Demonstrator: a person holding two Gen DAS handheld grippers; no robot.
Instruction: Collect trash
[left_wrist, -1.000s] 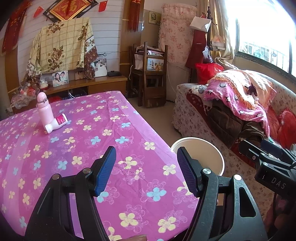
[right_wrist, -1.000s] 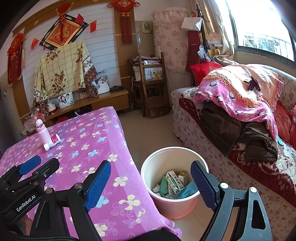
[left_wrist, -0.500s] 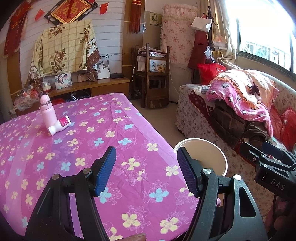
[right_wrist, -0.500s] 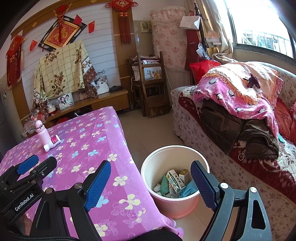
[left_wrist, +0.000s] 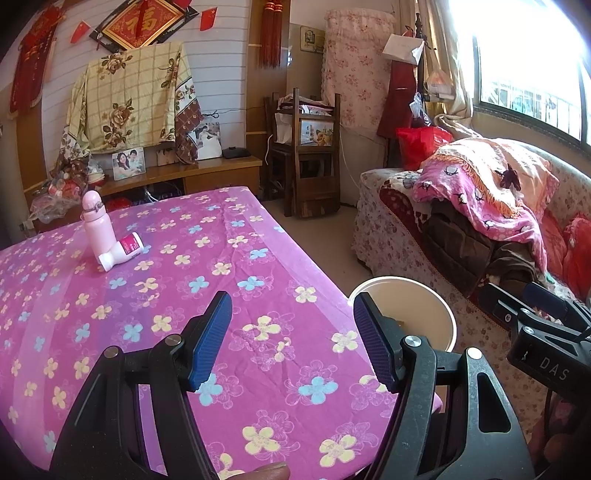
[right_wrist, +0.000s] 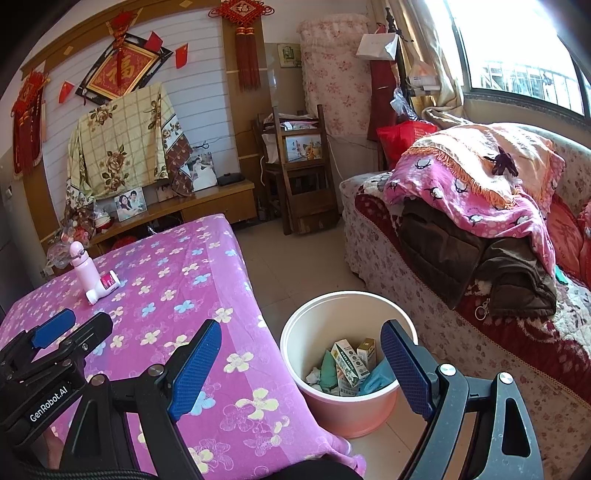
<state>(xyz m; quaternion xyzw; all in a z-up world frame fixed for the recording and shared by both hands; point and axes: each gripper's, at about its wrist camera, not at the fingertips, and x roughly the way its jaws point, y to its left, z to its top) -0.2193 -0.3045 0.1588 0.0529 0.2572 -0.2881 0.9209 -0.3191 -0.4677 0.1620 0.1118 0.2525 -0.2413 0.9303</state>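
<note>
Both the left gripper (left_wrist: 291, 339) and right gripper (right_wrist: 301, 369) hang wide and empty, the bin (right_wrist: 343, 406) sits beside the table (right_wrist: 177, 273), and reaching for the far lying bottle (right_wrist: 105, 288) risks toppling the touching upright bottle (right_wrist: 83, 266).

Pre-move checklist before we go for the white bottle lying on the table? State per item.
1. Left claw open and holding nothing: ok.
2. Right claw open and holding nothing: ok.
3. White bottle in view, lying on its side on the tablecloth: ok.
4. Bottle free of neighbours: not ok, it lies against the upright pink bottle, which a grasp might knock over.
5. Bin on the floor beside the table, mouth open, room above the cartons inside: ok.
6. Bottle within the left claw's reach: cannot tell, it sits far across the table from both claws.
</note>
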